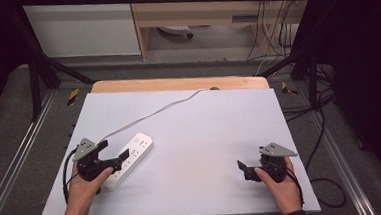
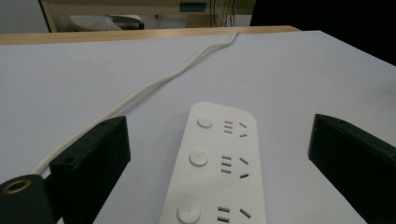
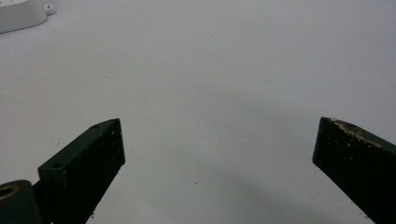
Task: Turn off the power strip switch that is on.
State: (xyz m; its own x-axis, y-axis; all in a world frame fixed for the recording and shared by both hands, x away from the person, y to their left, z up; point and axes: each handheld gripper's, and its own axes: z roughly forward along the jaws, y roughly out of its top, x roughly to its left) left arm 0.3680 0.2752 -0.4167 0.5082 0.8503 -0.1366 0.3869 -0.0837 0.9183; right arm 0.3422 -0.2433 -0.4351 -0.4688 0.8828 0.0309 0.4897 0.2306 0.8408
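Observation:
A white power strip [image 1: 130,158] with several sockets and round buttons lies flat at the left of the pale table sheet [image 1: 205,136]. Its white cable [image 1: 163,110] runs off to the far edge. My left gripper [image 1: 115,148] is open, with one jaw on each side of the strip's near end. In the left gripper view the power strip [image 2: 215,168] lies between the wide-apart jaws of the left gripper [image 2: 219,126], and neither jaw touches it. My right gripper [image 1: 245,170] is open over bare sheet at the right front. In its own view the right gripper [image 3: 219,128] holds nothing.
A wooden table edge [image 1: 177,83] shows beyond the sheet. Black frame bars [image 1: 40,61] and floor cables [image 1: 325,129] surround the table. A corner of the power strip [image 3: 21,14] appears at the top left of the right gripper view.

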